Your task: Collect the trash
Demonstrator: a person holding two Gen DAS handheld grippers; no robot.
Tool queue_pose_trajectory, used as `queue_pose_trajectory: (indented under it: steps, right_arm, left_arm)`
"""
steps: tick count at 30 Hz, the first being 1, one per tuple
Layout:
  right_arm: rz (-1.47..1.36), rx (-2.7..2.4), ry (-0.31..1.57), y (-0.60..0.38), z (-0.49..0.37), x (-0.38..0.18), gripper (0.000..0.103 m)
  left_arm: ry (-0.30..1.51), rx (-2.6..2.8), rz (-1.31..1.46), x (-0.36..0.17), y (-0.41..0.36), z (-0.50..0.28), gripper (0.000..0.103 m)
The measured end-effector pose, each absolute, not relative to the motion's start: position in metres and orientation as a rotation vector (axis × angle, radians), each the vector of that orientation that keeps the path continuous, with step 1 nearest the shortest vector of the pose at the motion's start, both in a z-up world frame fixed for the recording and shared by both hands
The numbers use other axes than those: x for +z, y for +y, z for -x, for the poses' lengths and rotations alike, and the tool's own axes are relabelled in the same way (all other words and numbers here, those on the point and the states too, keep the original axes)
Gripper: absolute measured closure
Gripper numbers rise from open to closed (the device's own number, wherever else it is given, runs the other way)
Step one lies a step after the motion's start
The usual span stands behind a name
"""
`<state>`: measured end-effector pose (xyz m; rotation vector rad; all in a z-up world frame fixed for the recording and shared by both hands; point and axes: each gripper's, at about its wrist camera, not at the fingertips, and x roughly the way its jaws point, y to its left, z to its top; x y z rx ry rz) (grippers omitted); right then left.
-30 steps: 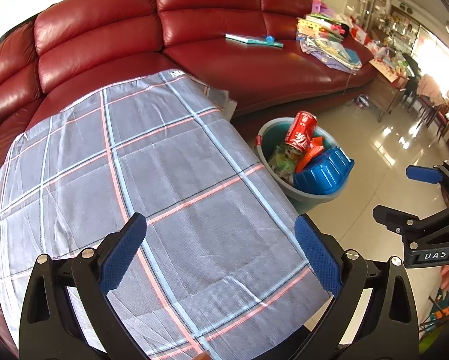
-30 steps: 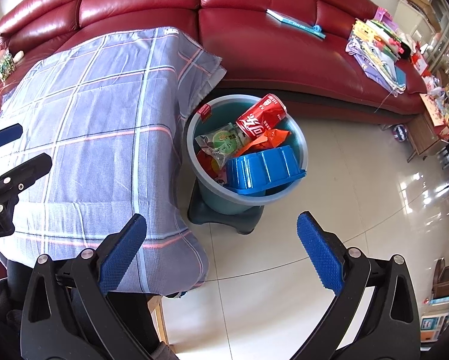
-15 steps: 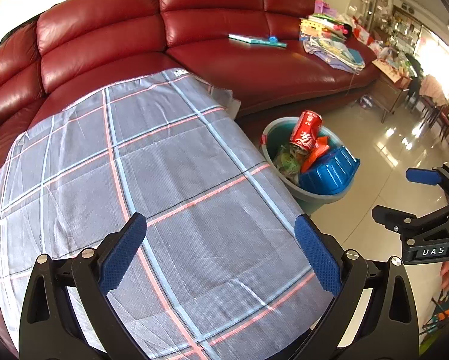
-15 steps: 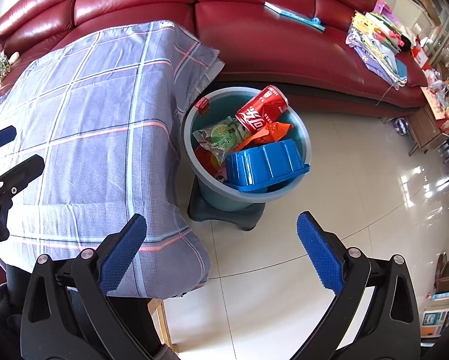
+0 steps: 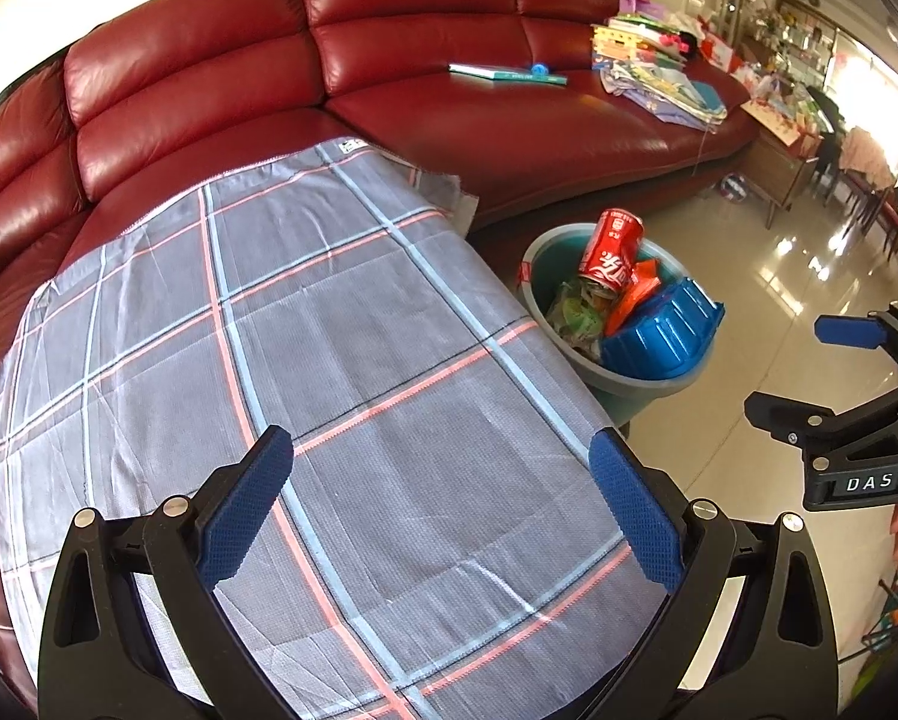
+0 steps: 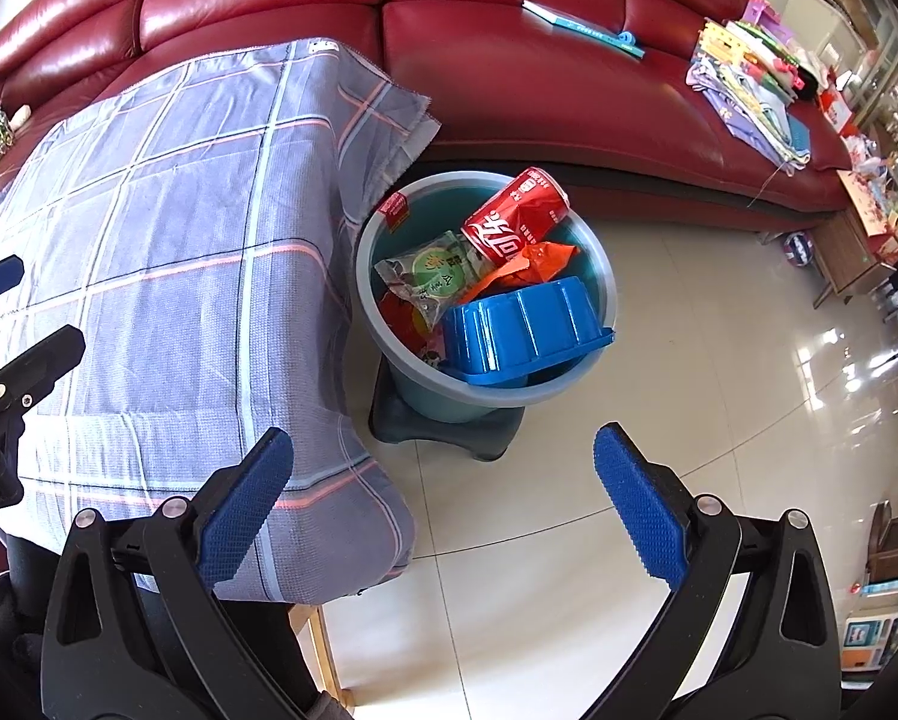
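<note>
- Trash is already sitting in the bin [image 6: 593,276] on the floor beside the desk [image 6: 167,252]: a red can [image 6: 516,217] is leaning on the far rim, with a green snack packet [image 6: 431,276], an orange wrapper [image 6: 524,267] and a blue plastic tray [image 6: 521,324] piled below it.
- Both claws are standing wide and carrying nothing; the left claw [image 5: 443,504] is hovering over the checked cloth [image 5: 305,348], the right claw [image 6: 443,498] over the floor tiles in front of the bin.
- Spillage is looking like the main risk: the can is riding high on the heap and the tray is poking over the rim, so a nudge from either claw, or one more item dropped on top, could be tipping something out.
- The bin is resting on a small dark stand [image 6: 443,426]; a knock could be shifting it.
- Cloth is hanging near the bin's rim and could be snagging a claw.
- Whatever is lying deeper in the bin is hidden, and the desk's near edge is being cut off by the claws.
</note>
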<state>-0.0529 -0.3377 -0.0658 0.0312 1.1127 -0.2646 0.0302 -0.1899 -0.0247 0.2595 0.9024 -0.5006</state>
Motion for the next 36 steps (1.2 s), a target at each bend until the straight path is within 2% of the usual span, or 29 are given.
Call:
queue_pose_trajectory:
  steps: [36]
  right_arm:
    - [-0.006,-0.299,1.121,-0.346,0.047,-0.061,0.007]
  left_arm:
    - [0.929,-0.479,-0.254,-0.027,-0.186,-0.042,0.004]
